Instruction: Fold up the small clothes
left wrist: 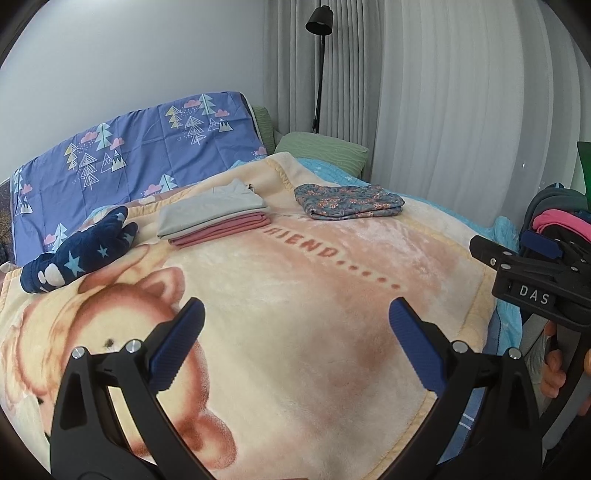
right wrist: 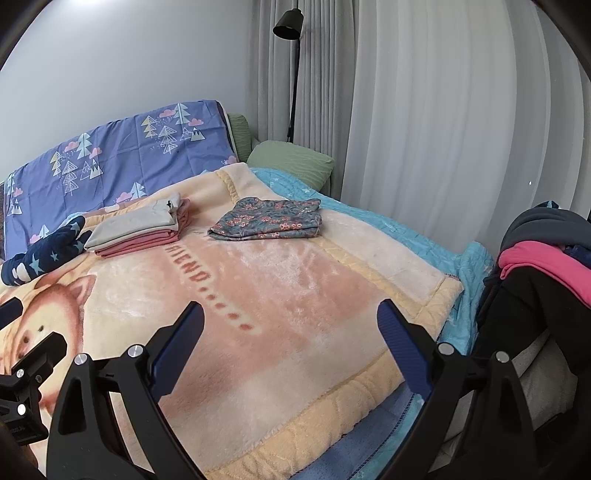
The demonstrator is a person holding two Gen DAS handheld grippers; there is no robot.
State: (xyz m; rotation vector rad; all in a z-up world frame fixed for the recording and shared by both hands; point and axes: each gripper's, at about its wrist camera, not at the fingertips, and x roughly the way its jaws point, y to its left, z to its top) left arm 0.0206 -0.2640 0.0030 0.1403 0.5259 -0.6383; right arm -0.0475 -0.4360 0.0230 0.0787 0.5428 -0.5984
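A folded stack, grey garment (left wrist: 212,211) on pink ones (left wrist: 225,230), lies at the far side of the cream bear blanket (left wrist: 295,332); it also shows in the right wrist view (right wrist: 136,225). A folded blue floral garment (left wrist: 349,201) (right wrist: 267,219) lies to its right. A pile of unfolded clothes, grey and pink (right wrist: 546,258), sits off the bed's right side. My left gripper (left wrist: 295,325) is open and empty above the blanket. My right gripper (right wrist: 290,325) is open and empty above the blanket's right part, and shows at the right edge of the left wrist view (left wrist: 532,273).
A navy star-print soft item (left wrist: 79,254) lies at the blanket's left. A purple tree-print cover (left wrist: 140,155) and green pillows (left wrist: 321,151) are at the head of the bed. A black floor lamp (left wrist: 319,22) and curtains stand behind.
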